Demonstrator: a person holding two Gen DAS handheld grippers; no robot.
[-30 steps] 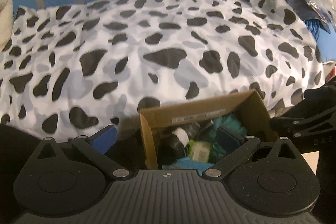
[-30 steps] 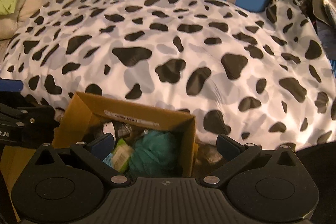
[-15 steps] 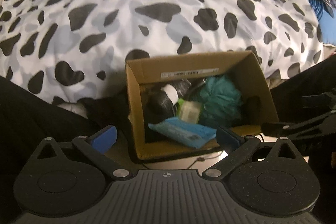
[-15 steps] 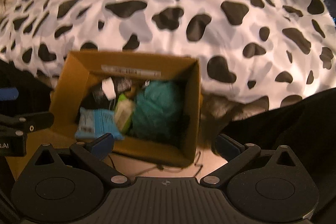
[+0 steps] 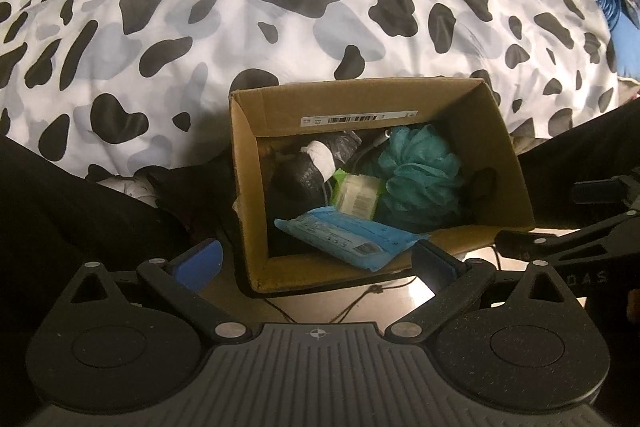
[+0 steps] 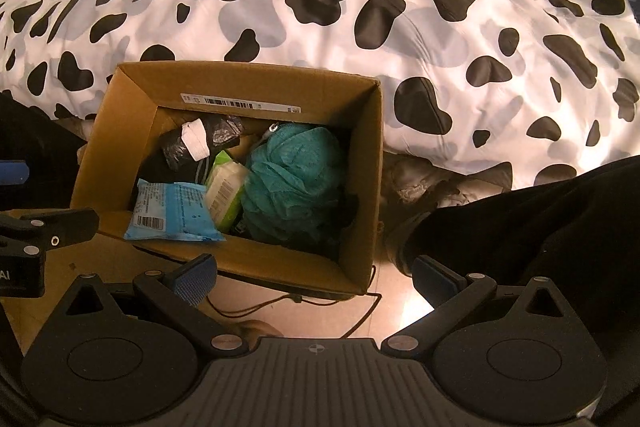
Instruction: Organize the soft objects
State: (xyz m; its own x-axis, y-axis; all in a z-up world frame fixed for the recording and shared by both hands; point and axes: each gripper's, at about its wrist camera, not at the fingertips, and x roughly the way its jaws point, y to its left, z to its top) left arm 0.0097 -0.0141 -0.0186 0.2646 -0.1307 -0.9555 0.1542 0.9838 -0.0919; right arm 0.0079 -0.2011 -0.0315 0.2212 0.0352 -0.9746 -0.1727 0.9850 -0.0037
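An open cardboard box (image 5: 508,155) (image 6: 120,123) stands on the floor against the bed. Inside lie a teal mesh bath sponge (image 5: 420,171) (image 6: 296,175), a blue wipes pack (image 5: 344,239) (image 6: 172,213), a green-and-white wipes pack (image 5: 356,193) (image 6: 226,187) and a black bag roll with a white band (image 5: 316,163) (image 6: 196,141). My left gripper (image 5: 316,265) is open and empty above the box's near edge. My right gripper (image 6: 316,275) is open and empty above the box's near right corner.
A cow-print duvet (image 5: 280,7) (image 6: 360,7) covers the bed behind the box. Dark clothed legs sit at the left (image 5: 80,211) and right (image 6: 540,227). A thin cord (image 6: 320,301) lies on the floor before the box.
Both grippers have risen and tilted downward, so the views look down into the box and its contents show fully. Both stay open and empty.
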